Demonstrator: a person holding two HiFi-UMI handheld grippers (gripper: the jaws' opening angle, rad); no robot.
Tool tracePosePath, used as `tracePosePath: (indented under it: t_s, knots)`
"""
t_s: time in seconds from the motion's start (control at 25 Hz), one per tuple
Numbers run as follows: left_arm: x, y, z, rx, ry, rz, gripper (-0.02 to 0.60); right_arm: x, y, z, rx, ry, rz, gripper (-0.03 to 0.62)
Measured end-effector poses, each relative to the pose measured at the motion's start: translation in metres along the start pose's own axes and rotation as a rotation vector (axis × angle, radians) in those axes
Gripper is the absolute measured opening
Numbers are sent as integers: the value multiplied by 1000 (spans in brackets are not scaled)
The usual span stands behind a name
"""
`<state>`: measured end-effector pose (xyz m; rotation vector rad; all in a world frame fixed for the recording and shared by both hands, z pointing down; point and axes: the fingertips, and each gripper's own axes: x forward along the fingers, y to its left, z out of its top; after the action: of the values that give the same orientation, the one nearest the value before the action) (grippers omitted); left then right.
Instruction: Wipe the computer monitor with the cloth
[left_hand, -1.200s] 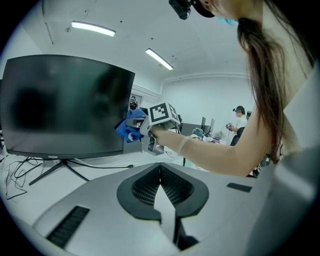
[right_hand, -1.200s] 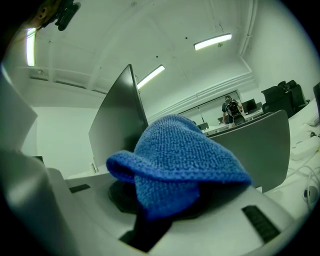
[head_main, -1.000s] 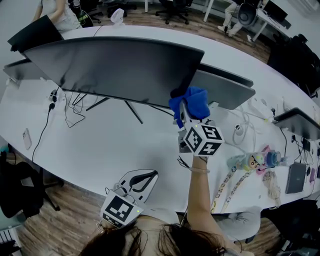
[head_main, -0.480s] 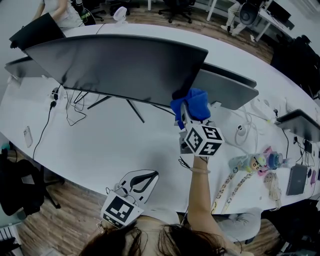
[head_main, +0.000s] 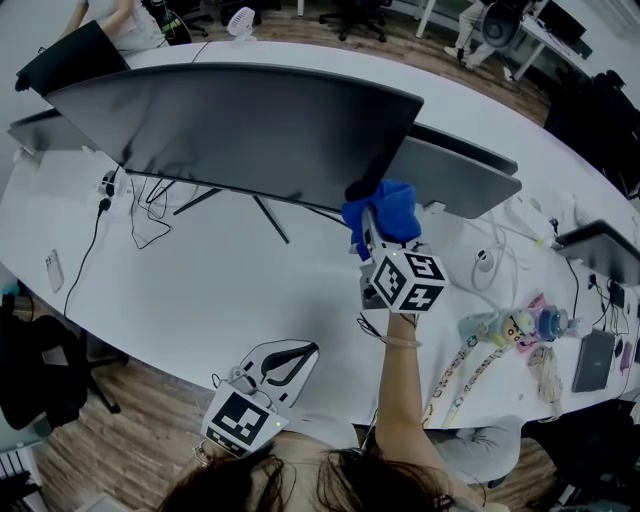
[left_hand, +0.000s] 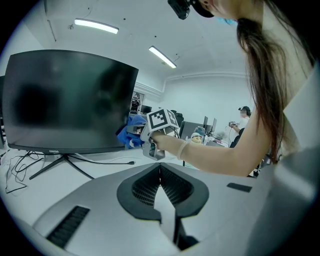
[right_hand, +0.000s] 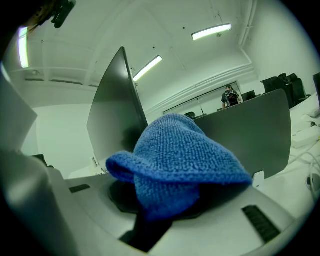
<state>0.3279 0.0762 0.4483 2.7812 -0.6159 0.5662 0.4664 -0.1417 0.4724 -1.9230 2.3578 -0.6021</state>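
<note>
Clamping the blue cloth (right_hand: 180, 160) between its jaws, the right gripper (head_main: 373, 232) is holding the bunched fabric up at the lower right corner of the big dark monitor (head_main: 250, 130), where cloth and screen edge are meeting (whether they are truly touching is hard to tell). The monitor is standing on thin legs on the white table (head_main: 220, 290), with cables (head_main: 150, 215) lying under it and a second monitor (head_main: 460, 175) standing just behind its right end. The left gripper (left_hand: 160, 172) is hanging low near the person's body, well apart from the screen, its jaws pressed together with nothing between them. Small bottles and lanyards (head_main: 510, 330) are lying near the table's right edge.
</note>
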Motion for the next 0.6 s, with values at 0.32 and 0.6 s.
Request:
tracePosePath:
  t_s: [0.32,0.6]
  knots:
    - [1,-1,-6,-28,20,-2,9,4,-6,-16,8,36,-11,97]
    - [2,-1,-10,-59,16,-7,9,10,-11,-33,13,77,-24,97]
